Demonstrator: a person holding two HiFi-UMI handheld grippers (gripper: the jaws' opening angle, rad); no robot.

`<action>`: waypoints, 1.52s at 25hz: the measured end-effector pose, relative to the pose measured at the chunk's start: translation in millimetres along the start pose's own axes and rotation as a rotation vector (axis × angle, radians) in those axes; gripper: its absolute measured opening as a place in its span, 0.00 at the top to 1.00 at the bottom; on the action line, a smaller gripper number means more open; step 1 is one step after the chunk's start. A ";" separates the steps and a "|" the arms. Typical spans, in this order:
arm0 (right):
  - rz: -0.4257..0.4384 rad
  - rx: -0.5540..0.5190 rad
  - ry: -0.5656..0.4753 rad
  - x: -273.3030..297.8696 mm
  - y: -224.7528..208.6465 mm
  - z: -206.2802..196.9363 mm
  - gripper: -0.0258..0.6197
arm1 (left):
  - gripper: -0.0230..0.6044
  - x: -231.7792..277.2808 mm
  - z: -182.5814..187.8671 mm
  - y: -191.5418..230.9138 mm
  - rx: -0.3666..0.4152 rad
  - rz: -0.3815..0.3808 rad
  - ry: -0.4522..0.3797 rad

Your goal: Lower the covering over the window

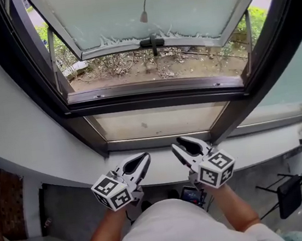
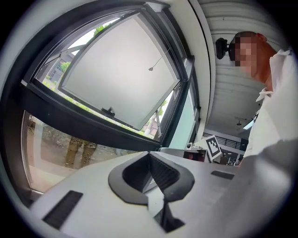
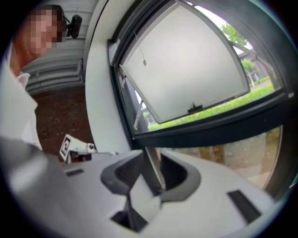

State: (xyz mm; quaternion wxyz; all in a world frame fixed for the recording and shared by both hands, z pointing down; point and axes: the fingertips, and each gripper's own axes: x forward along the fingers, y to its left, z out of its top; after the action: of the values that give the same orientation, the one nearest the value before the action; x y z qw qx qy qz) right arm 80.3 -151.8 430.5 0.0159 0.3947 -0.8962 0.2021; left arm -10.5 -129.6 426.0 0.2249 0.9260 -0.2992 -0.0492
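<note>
Head view: window point(image 1: 153, 97) standing uncovered, pane point(image 1: 179, 3) tilting outward; covering not showing anywhere, so lowering not yet begun. Left gripper point(image 1: 141, 160) hovering near sill point(image 1: 265, 151) front edge, fingers clenched, empty. Right gripper point(image 1: 183, 143) hovering just beside, fingers partly released, empty. Pull cord point(image 1: 143, 17) hanging top centre, untouched, well apart from both.

Dark-framed window point(image 1: 153, 97), sash point(image 1: 190, 1) tilted outward, pull cord point(image 1: 144, 15) hanging at top, left gripper point(image 1: 144, 158) and right gripper point(image 1: 180, 143) near white sill point(image 1: 265, 150)

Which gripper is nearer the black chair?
Right. The right gripper is up and left of the black chair; the left gripper lies farther left, beyond it.
</note>
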 end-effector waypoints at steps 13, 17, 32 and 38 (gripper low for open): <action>0.025 0.005 0.026 -1.7 -9.9 -4.9 0.76 | 0.93 6.1 -4.0 -1.2 0.005 0.043 -0.003; 0.003 0.015 0.018 1.1 -8.8 -6.1 0.76 | 0.93 4.5 -0.1 2.6 0.028 0.019 0.012; -0.018 -0.058 -0.018 28.5 -1.9 26.2 0.76 | 0.93 11.0 35.2 15.5 0.107 -0.028 0.015; -0.026 -0.142 -0.070 35.4 -0.5 72.0 0.76 | 0.93 18.6 72.3 14.0 0.186 -0.032 -0.030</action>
State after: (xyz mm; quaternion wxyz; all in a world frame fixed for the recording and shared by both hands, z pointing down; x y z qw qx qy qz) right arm 65.7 -203.9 371.3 0.0155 0.4111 -0.9030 0.1237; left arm -19.1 -178.4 368.5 0.1325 0.9468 -0.2908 -0.0386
